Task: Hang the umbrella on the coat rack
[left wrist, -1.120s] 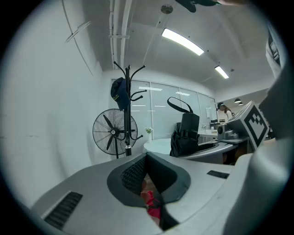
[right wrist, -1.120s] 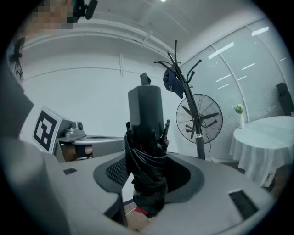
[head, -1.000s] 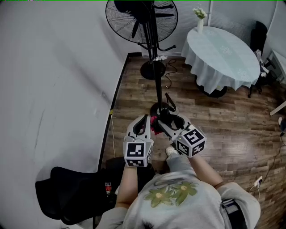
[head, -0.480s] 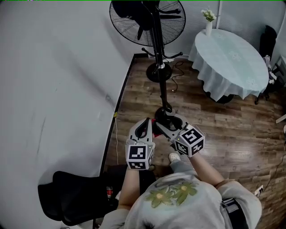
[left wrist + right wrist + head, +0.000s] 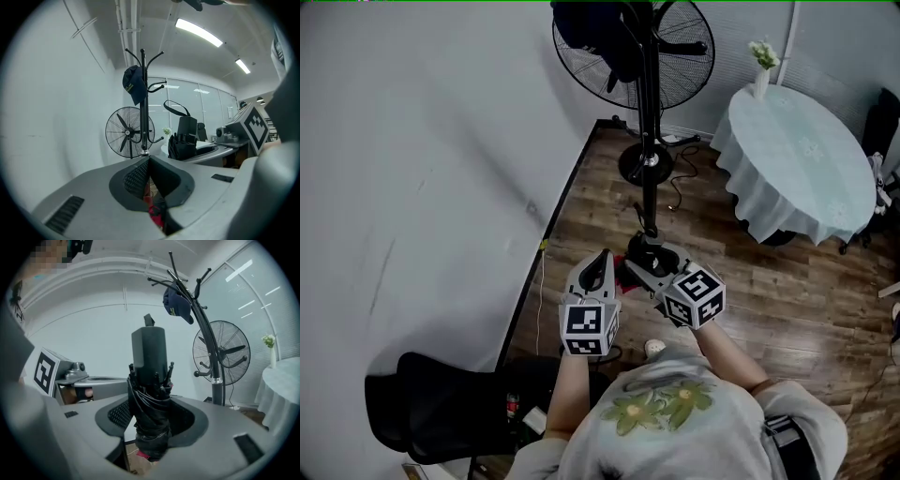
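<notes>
The black coat rack (image 5: 648, 122) stands just beyond my hands, its foot hidden behind them. It rises ahead in the left gripper view as coat rack (image 5: 143, 93) and leans right as coat rack (image 5: 206, 333), with a dark cap (image 5: 177, 303) on one hook. A folded black umbrella (image 5: 150, 394) stands upright between the right gripper's jaws; my right gripper (image 5: 644, 268) is shut on it. The same umbrella (image 5: 183, 138) shows to the right, strap loop above. My left gripper (image 5: 602, 259) sits beside it, jaws together at the tip (image 5: 149, 159). Something red shows low between them.
A large pedestal fan (image 5: 675, 52) stands behind the rack. A round table with a pale cloth (image 5: 806, 159) and a vase is at the right. The white wall (image 5: 412, 187) runs close along the left. A black chair (image 5: 441, 412) sits behind my left side.
Both grippers and the umbrella have come closer to the coat rack. Its foot, visible before, is now covered by the umbrella. The grip looks unchanged.
</notes>
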Available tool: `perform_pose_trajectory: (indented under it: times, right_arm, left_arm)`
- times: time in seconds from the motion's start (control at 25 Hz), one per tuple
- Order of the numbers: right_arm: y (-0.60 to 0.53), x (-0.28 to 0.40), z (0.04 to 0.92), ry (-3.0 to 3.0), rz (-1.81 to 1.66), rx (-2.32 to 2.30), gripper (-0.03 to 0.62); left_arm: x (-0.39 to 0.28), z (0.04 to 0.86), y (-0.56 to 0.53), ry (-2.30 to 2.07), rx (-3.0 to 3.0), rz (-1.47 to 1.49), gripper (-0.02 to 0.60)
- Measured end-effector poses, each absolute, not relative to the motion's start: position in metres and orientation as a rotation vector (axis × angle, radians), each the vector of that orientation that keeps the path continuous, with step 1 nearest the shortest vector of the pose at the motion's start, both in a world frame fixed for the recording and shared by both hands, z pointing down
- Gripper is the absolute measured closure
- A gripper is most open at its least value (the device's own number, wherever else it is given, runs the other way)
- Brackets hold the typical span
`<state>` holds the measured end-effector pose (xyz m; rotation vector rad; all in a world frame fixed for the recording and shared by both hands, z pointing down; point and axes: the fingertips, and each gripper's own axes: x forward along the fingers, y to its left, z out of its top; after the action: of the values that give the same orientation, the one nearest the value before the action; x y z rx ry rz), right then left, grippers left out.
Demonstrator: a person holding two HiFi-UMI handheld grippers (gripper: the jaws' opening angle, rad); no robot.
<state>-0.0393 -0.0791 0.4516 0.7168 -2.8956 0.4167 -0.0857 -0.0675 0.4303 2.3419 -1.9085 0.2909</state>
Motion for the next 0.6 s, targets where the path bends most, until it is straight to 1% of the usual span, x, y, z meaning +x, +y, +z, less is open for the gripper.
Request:
perform_pose_trajectory:
  times: [0.28, 0.6]
  right_arm:
    - [-0.104, -0.036, 0.462, -2.894, 0.429, 0.645, 0.384]
    - [-0.112, -0.050, 0.475, -2.881, 0.467, 0.554, 0.384]
  left_arm:
    - [-0.083, 0.434, -0.083, -1.965, 2.291, 0.301, 0.567]
    - [-0.090, 0.444, -0.091, -1.971, 2.259, 0.346, 0.568]
